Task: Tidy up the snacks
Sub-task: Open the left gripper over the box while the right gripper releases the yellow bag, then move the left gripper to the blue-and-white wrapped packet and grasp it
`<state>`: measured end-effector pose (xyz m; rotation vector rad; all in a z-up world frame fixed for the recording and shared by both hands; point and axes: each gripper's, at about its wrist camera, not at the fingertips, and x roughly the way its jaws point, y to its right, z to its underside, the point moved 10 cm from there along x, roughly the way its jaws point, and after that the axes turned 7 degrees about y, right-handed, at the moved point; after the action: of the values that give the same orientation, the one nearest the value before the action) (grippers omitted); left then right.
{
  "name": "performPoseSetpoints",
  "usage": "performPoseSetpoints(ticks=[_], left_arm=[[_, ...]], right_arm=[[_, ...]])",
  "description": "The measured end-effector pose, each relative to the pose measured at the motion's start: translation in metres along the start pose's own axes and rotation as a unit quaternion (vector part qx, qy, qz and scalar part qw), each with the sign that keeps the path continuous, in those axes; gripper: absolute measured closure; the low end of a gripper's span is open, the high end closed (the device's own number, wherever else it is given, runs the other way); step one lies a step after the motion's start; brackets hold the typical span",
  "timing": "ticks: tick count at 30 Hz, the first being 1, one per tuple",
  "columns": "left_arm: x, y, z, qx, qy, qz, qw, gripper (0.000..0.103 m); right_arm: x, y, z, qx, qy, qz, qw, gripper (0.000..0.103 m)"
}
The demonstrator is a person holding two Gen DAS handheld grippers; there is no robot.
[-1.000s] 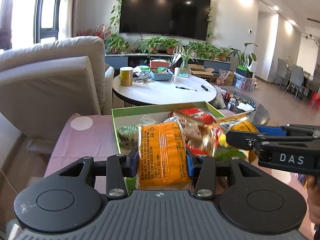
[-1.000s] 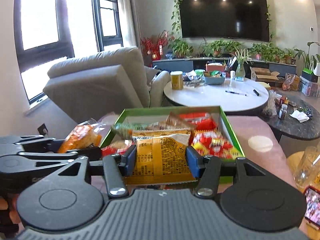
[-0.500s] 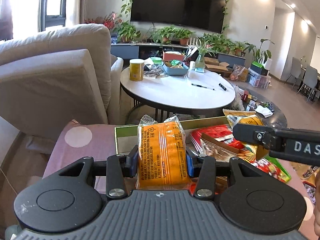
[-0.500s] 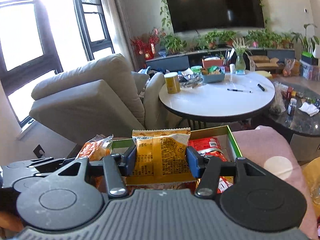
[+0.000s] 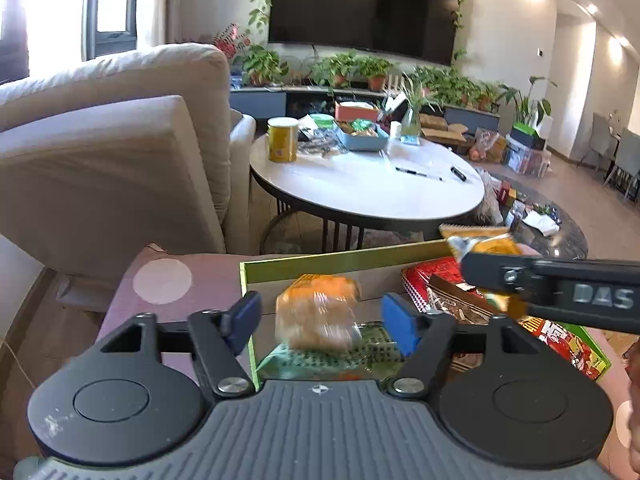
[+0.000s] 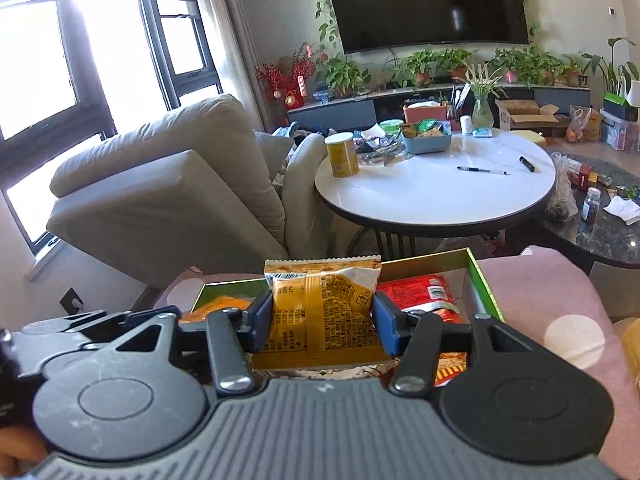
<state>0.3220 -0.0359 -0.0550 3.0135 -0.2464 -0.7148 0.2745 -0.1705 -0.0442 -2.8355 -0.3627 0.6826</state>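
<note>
On the left, the left gripper (image 5: 320, 318) has its jaws spread; the orange packet (image 5: 318, 316) is blurred between them, touching neither, over the green box (image 5: 344, 258). To the right, the right gripper (image 6: 322, 320) pinches a yellow snack bag (image 6: 322, 308), upright, long axis vertical, above the same box, so it seems nearer to placing.

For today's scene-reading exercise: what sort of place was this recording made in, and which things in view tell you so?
Most likely a home living room. A large wall-mounted television hangs above a row of potted plants, a beige sofa stands by the window, and a round white table carries pens and a yellow canister.
</note>
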Motion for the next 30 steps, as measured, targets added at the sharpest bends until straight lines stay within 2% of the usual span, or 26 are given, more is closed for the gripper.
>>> performPoseSetpoints(ticks=[5, 16, 24, 30], left_arm=[[-0.018, -0.009, 0.002, 0.002, 0.012, -0.007, 0.9999, 0.034], [-0.023, -0.004, 0.02, 0.009, -0.004, 0.001, 0.9999, 0.032], [-0.037, -0.001, 0.022, 0.007, 0.003, 0.005, 1.0, 0.031], [-0.059, 0.01, 0.03, 0.009, 0.008, 0.017, 0.9998, 0.031]], right_arm=[[0.014, -0.006, 0.004, -0.001, -0.02, -0.006, 1.0, 0.037], [0.029, -0.02, 0.006, -0.019, -0.026, -0.005, 0.999, 0.037], [-0.004, 0.001, -0.004, -0.002, 0.012, 0.015, 1.0, 0.036], [-0.043, 0.025, 0.007, 0.01, 0.02, 0.029, 0.999, 0.036]])
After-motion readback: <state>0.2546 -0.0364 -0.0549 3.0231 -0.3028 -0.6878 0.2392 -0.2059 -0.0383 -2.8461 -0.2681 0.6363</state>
